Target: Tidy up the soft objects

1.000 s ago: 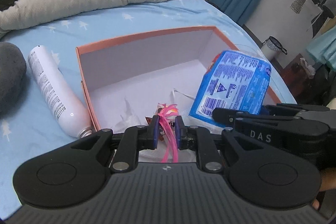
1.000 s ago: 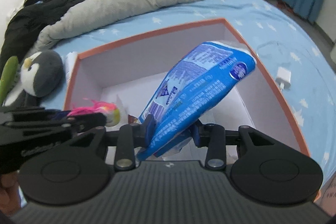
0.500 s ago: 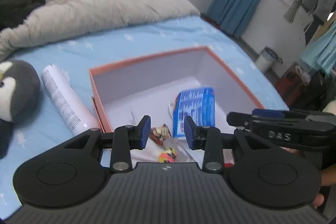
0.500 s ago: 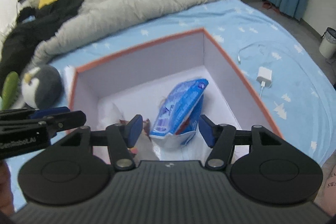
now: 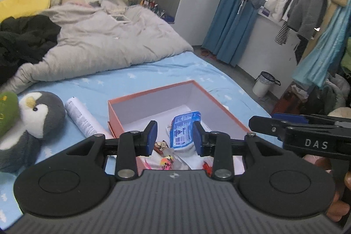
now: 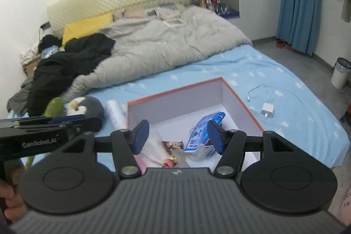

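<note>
1. Orange box (image 6: 239, 98) sits on the bed, holding the blue packet (image 6: 203, 133).
2. Penguin plush (image 5: 37, 115) lies outside, left of the box — likely next.
3. Left gripper (image 5: 174, 138) and right gripper (image 6: 177, 136) — both spread, empty; a shallow pinch could let the plush slip.

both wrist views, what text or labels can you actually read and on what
"DAS": on the side of the right tool, seen in the left wrist view.
"GenRobot.AI": on the side of the left tool, seen in the right wrist view.
Blue snack packet in the orange box: print and barcode too small to read.
White spray can: print too small to read.
</note>
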Motion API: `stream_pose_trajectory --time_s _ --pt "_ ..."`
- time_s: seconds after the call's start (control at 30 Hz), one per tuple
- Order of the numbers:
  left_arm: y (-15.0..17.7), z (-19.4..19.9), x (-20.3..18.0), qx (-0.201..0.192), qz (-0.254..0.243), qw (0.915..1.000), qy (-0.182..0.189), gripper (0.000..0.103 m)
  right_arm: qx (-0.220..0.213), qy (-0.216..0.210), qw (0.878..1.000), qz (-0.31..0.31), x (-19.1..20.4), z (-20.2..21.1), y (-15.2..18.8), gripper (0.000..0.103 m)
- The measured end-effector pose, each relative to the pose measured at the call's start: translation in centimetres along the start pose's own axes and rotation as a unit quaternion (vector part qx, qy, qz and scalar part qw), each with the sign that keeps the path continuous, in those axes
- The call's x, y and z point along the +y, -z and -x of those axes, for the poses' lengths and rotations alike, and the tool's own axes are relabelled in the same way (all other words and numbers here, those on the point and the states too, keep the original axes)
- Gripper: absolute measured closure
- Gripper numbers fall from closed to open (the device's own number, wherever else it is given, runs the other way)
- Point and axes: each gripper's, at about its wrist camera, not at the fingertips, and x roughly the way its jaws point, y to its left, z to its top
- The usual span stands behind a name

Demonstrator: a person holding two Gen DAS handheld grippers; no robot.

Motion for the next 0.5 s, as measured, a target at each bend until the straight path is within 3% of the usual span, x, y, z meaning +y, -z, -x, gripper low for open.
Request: stream_pose_trajectory --time_s 0.5 --pt "5.3 11.8 -3.3 -0.051 -0.02 0.9984 0.014 0.063 -0.047 -0.006 0.999 0.007 2.2 10.1 5.0 0.042"
